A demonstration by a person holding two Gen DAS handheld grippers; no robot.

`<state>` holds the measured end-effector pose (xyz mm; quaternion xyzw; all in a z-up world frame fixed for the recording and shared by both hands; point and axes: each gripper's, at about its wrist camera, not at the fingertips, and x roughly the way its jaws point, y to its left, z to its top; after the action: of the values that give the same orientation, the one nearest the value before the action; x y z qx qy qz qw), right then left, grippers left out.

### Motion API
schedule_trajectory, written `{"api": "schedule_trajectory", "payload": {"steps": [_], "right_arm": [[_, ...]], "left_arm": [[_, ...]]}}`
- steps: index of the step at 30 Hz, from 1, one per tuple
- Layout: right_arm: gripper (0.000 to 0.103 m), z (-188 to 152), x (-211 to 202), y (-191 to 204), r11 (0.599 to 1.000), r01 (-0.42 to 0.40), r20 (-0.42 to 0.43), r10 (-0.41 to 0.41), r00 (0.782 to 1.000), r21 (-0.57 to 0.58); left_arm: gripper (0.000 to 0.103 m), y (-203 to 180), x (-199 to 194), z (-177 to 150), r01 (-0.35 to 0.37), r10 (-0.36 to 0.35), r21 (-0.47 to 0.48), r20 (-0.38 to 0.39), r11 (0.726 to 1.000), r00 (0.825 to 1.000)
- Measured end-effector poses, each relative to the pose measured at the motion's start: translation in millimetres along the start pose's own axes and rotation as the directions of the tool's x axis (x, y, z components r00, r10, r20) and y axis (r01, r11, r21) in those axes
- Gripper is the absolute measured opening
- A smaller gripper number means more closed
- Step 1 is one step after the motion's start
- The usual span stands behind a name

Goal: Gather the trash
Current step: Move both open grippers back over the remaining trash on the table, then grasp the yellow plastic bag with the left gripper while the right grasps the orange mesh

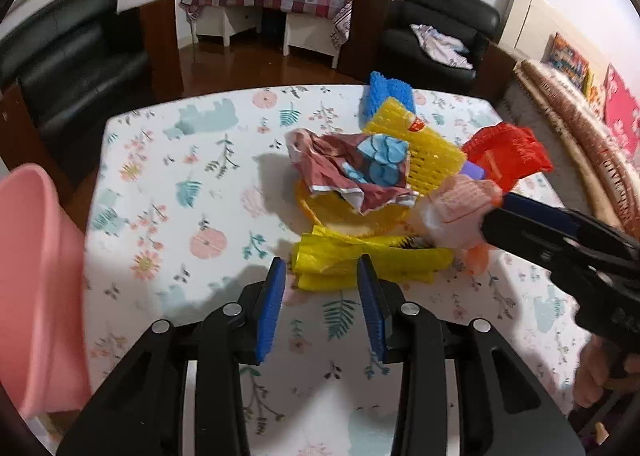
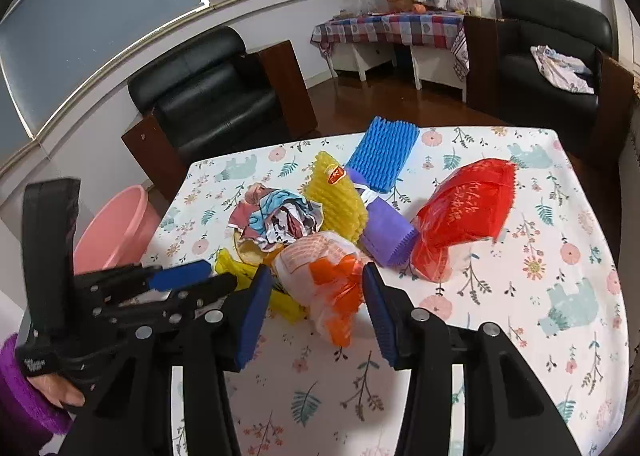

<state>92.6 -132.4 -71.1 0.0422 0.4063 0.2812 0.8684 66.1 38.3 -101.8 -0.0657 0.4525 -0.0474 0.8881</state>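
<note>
Here both grippers' fingers stand apart, the yellow wrapper half hidden.

Trash pile crowds the table's middle; its near part lies bare.

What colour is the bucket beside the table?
Pink bucket; clearest in the right wrist view.

left tongs: open, empty, angled down
right tongs: jaws apart, angled down, grip unclear
hands: one on each handle
</note>
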Motion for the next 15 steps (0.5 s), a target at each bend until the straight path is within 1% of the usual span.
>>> {"api": "schedule_trajectory", "payload": {"steps": [1, 2, 3, 5, 6, 8, 12, 15], "right_arm": [[0.047, 0, 3, -1, 1.0, 0.0, -0.004, 0.0, 1.0, 0.002], [0.047, 1, 5, -1, 1.0, 0.002, -0.005, -0.002, 1.0, 0.004], [0.047, 1, 7, -1, 1.0, 0.01, -0.001, -0.01, 1.0, 0.003], [0.047, 2, 9, -2, 1.0, 0.012, -0.002, -0.012, 1.0, 0.003], [0.046, 2, 10, -3, 1.0, 0.012, -0.003, -0.012, 1.0, 0.008], [0.035, 0, 10, -5, 1.0, 0.014, -0.004, -0.014, 1.0, 0.012], [0.023, -6, 6, -8, 1.0, 0.007, -0.012, -0.006, 1.0, 0.016], [0.022, -10, 0, -8, 1.0, -0.011, -0.016, 0.012, 1.0, 0.021]], "left_arm": [[0.037, 1, 1, -1, 0.01, -0.01, -0.002, -0.004, 1.0, 1.0], [0.032, 0, 1, -3, 0.016, -0.016, -0.005, -0.005, 1.0, 1.0], [0.016, 0, 0, -4, 0.026, -0.026, -0.009, -0.005, 1.0, 1.0], [0.005, -1, -1, -7, 0.047, -0.047, -0.018, -0.01, 0.999, 0.999], [0.003, -1, -3, -8, 0.064, -0.064, -0.029, -0.008, 0.998, 0.998], [0.0, 0, -7, -12, 0.078, -0.078, -0.046, -0.001, 0.996, 0.997], [0.0, 0, -21, -15, 0.062, -0.061, -0.048, 0.025, 0.997, 0.998], [0.0, 5, -37, -18, 0.05, -0.047, -0.049, 0.044, 0.998, 0.998]]}}
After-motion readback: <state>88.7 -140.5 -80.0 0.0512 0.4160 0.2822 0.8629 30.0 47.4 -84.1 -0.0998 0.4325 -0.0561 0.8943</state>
